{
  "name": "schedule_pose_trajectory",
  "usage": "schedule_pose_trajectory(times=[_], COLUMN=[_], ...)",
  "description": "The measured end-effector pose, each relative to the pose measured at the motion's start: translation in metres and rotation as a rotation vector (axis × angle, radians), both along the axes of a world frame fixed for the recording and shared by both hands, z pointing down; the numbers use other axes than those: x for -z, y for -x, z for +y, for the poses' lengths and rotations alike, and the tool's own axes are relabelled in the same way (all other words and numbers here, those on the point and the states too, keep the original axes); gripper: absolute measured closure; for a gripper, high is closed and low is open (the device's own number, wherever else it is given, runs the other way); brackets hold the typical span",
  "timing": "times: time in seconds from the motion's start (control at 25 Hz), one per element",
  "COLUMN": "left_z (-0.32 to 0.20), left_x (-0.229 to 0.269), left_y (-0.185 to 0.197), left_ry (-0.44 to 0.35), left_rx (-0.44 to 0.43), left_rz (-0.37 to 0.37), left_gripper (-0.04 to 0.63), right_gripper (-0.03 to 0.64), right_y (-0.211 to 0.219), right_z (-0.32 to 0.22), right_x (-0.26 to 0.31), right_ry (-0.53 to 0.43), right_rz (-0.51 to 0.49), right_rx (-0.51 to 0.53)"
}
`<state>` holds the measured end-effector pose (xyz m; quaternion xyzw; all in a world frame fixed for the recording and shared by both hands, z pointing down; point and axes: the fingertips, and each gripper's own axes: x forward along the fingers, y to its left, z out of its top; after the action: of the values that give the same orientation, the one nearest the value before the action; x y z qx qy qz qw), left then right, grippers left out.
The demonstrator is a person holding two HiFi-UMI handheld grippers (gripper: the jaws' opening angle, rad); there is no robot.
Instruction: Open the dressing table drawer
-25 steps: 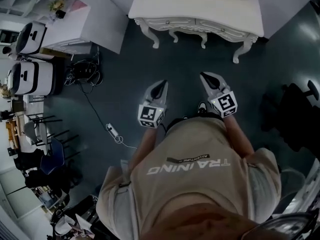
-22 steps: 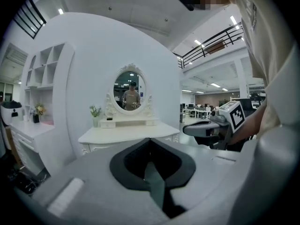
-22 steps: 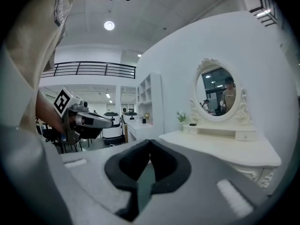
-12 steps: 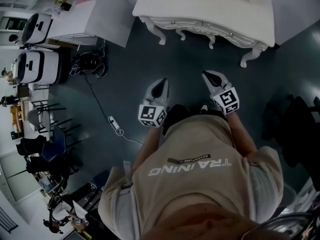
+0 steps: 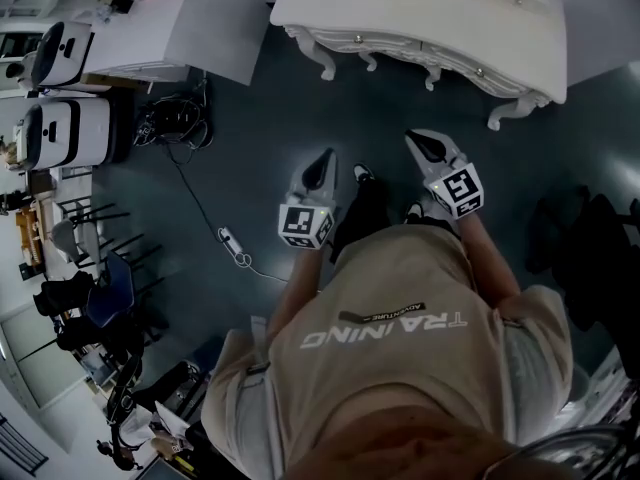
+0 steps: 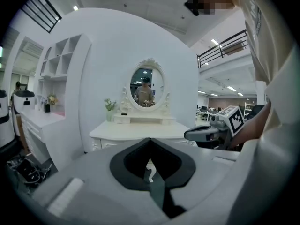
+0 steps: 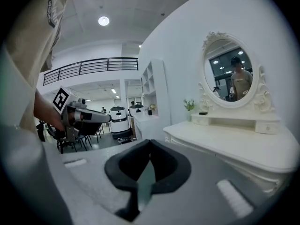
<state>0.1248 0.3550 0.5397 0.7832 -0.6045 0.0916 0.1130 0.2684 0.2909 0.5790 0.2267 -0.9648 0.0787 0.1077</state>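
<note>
A white dressing table [image 5: 430,13] with carved legs stands at the top of the head view; its drawer fronts [image 5: 400,46] with small knobs look closed. An oval mirror [image 6: 146,87] rises above the tabletop [image 6: 140,131] in the left gripper view, and the same table [image 7: 234,142] fills the right of the right gripper view. My left gripper [image 5: 322,164] is shut and empty, well short of the table. My right gripper [image 5: 420,143] is shut and empty too, pointing toward the drawer fronts with open floor between.
A white shelf counter [image 5: 130,38] stands to the left with white robot units [image 5: 65,133] and a tangle of cables [image 5: 170,128]. A power strip [image 5: 235,246] lies on the dark floor. Chairs [image 5: 90,298] crowd the lower left. A dark chair [image 5: 590,238] stands at the right.
The person has stepped toward the dressing table, which sits lower and nearer in the head view. Both grippers have moved forward with the body, still shut.
</note>
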Motion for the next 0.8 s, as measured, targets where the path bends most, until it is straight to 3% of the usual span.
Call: schedule_pose_trajectory(times=[0.48, 0.6, 0.8], left_z=[-0.087, -0.109, -0.136], left_x=[0.034, 0.028, 0.023], left_y=[0.119, 0.140, 0.158], left_ry=[-0.108, -0.089, -0.073], left_rx=[-0.092, -0.111, -0.110], left_rz=[0.013, 0.069, 0.071], left_gripper=[0.588, 0.588, 0.588], right_gripper=[0.612, 0.612, 0.612], right_y=[0.113, 0.124, 0.125], right_z=[-0.078, -0.095, -0.128], right_x=[0.057, 0.056, 0.050], right_ry=[-0.103, -0.104, -0.078], right_rz=[0.023, 0.027, 0.058], right_rx=[-0.083, -0.122, -0.156])
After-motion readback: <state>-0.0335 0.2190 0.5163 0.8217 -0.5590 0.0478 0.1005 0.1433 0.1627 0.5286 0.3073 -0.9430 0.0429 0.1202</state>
